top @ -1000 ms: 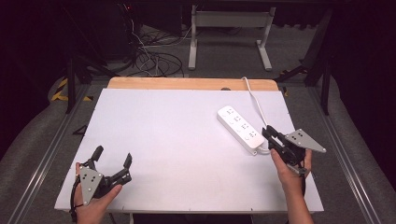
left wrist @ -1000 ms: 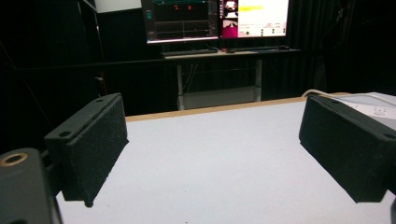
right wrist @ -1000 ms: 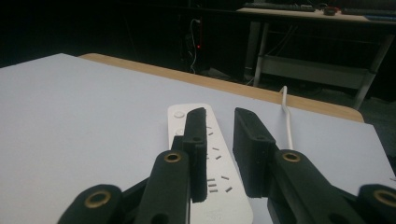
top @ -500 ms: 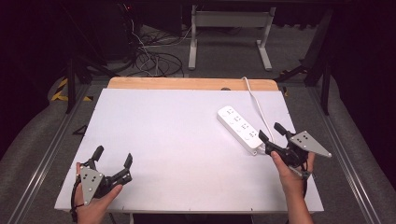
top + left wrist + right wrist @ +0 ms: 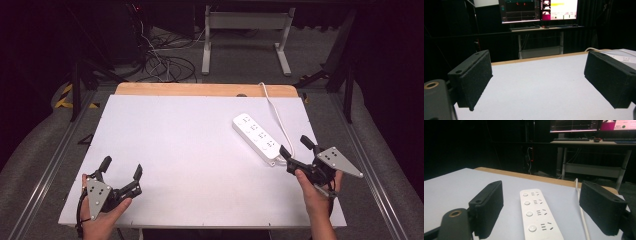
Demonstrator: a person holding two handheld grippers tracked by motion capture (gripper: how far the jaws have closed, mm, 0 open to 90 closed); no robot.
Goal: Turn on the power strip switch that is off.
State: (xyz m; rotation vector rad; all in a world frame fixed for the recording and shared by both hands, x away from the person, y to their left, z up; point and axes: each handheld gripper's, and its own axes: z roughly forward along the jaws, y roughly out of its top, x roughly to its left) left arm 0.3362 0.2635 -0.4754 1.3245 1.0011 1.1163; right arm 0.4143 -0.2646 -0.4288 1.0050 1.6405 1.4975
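Jaws of the right gripper [image 5: 296, 149] have just been opening and now stand wide, with the near end of the white power strip [image 5: 256, 138] lined up between them but the pads clear of it on both sides. In the right gripper view the power strip [image 5: 537, 215] runs straight away toward twelve o'clock, four round buttons beside four sockets, while its white cord [image 5: 580, 207] passes close inside the pad at three o'clock.

Judging from this, the step in hand is a grasp across the strip's near end. To do it well, the right gripper should ease a little further toward twelve so the pads cover the flat side walls rather than the rounded corner, stay low over the surface [image 5: 190, 145], and keep the cord outside the bite, since a pinched cord would skew the hold. Closing should be even, as the smooth casing may slide on the surface if one pad lands first.

Over at the near corner toward seven o'clock in the high view, the left gripper [image 5: 121, 168] rests with its jaws wide and nothing between them, well apart from the strip. Farther off, the cord [image 5: 274, 111] loops back along the strip's side and drops over the wooden far edge [image 5: 200, 89] at twelve.
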